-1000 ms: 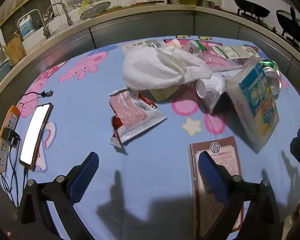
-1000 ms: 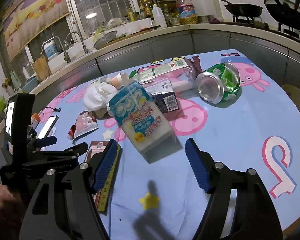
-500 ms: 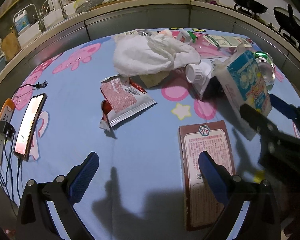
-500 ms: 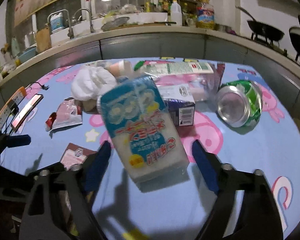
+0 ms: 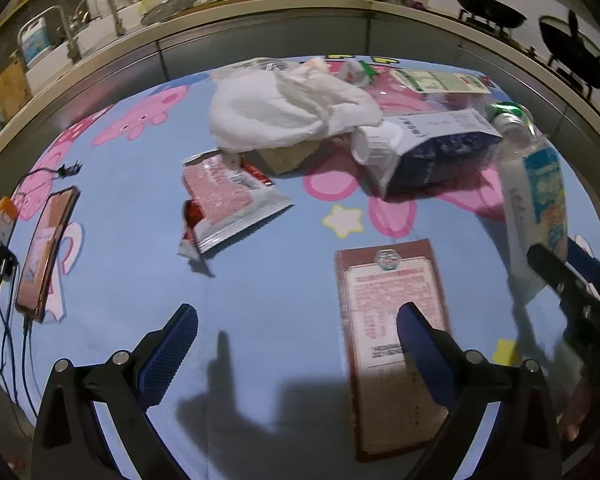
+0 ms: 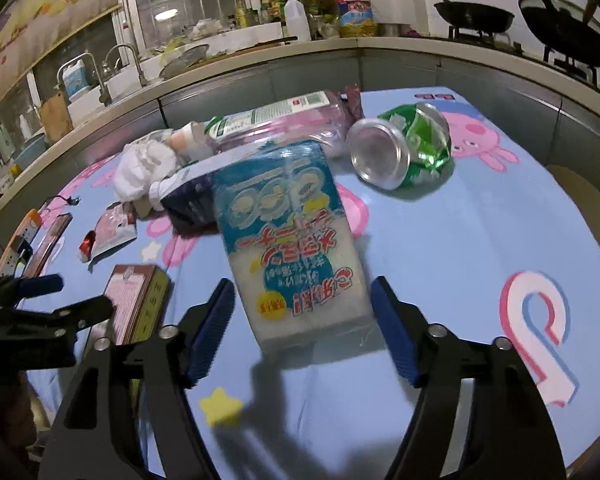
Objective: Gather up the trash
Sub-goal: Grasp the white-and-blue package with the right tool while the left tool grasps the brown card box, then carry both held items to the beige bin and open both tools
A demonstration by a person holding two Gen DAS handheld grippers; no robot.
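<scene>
Between the wide-open right gripper (image 6: 302,326) fingers, ungrasped: blue-and-white packet (image 6: 290,240); left gripper (image 5: 296,352), open and empty, over brown box (image 5: 392,304); all trash apparently remains on bench (image 6: 460,240).

carton (image 5: 436,152) part-hidden, wok (image 6: 568,36) cut off

The tablecloth (image 6: 440,240) is light blue with pink pigs and yellow stars. The crushed can (image 6: 404,148) is green and silver. The flat box (image 5: 392,316) is brown. The packet (image 6: 296,240) is blue and white with red letters.
</scene>
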